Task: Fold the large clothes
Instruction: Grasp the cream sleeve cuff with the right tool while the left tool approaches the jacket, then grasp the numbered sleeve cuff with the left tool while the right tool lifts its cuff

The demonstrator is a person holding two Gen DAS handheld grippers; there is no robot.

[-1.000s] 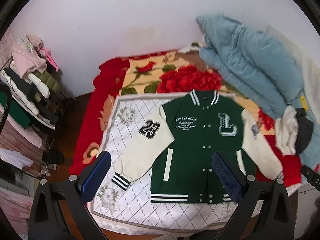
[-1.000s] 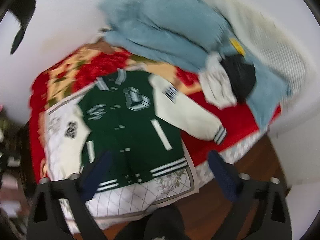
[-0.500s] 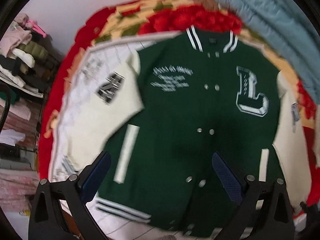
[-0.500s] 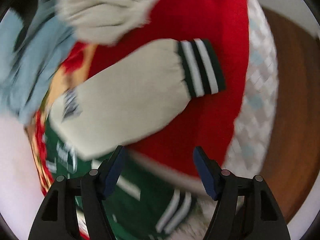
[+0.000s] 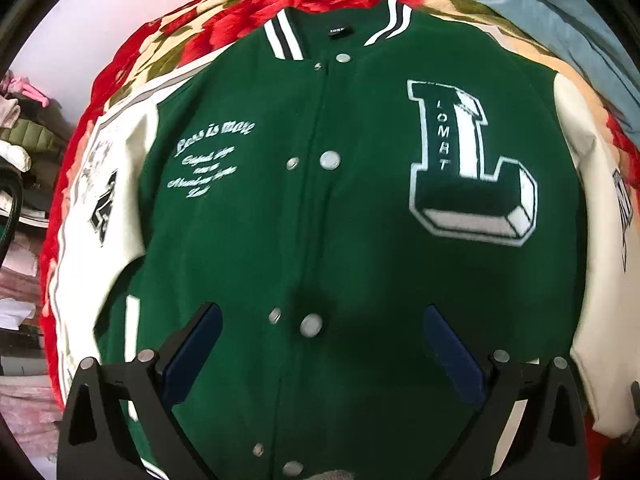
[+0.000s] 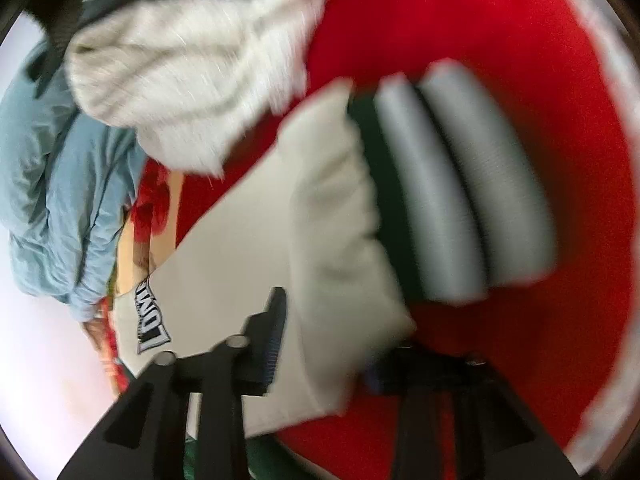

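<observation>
1. Jacket [image 5: 340,208]: green body, cream sleeves, lying face up and flat on the bed, collar at the far end, hem near. Snaps are closed down the front, so the body can fold as 1 panel. Judged: laid out this way to let each sleeve be brought in over the chest first.

2. Left gripper [image 5: 324,352]: tongs spread wide, nothing between the pads. It hangs close over the lower front of the jacket, straddling the snap line. No contact with the cloth can be made out. Judged: kept low and ready to pin or catch the body while the other hand works.

3. Right gripper [image 6: 320,344]: jaws have just been closing, and the cream sleeve [image 6: 256,240] now sits between them, bunched near the wrist end. The left pad lies against the cloth; the right pad is hidden behind the fold. Read as pinching the sleeve, though blur leaves the firmness of the hold uncertain.

4. Cuff [image 6: 452,188]: green and white ribbed stripes, just beyond the grip. Judged: seizing close to the cuff gives control of the sleeve's whole length for folding it across.

5. Blanket [image 6: 480,32]: red, under the sleeve; floral at the far end of the bed.

6. Knit [image 6: 192,68]: white, heaped far of the sleeve, close to it.

7. Blue garment [image 6: 56,200]: piled at the far right of the bed, apart from the jacket.
</observation>
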